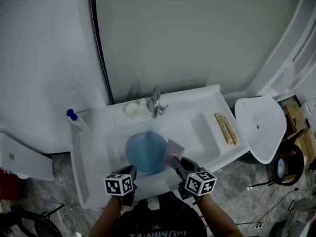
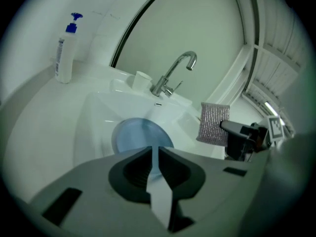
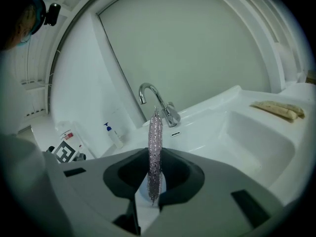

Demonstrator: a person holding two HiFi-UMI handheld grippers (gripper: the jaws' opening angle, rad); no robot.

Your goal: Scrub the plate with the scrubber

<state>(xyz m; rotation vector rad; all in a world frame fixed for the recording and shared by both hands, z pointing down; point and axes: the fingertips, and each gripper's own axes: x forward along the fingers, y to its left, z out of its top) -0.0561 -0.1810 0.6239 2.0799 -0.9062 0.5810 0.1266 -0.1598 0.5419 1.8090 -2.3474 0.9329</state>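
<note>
A round blue plate sits tilted in the white sink basin. My left gripper is at the plate's near-left rim, and in the left gripper view its jaws are shut on that thin rim, with the plate spreading out beyond them. My right gripper is shut on a silvery mesh scrubber, which stands upright just right of the plate. The scrubber shows edge-on between the right gripper's jaws. The scrubber appears apart from the plate.
A chrome faucet stands behind the basin with a small white cup beside it. A blue-capped pump bottle is on the left counter. Tan sticks lie on the right ledge. A white stool stands to the right.
</note>
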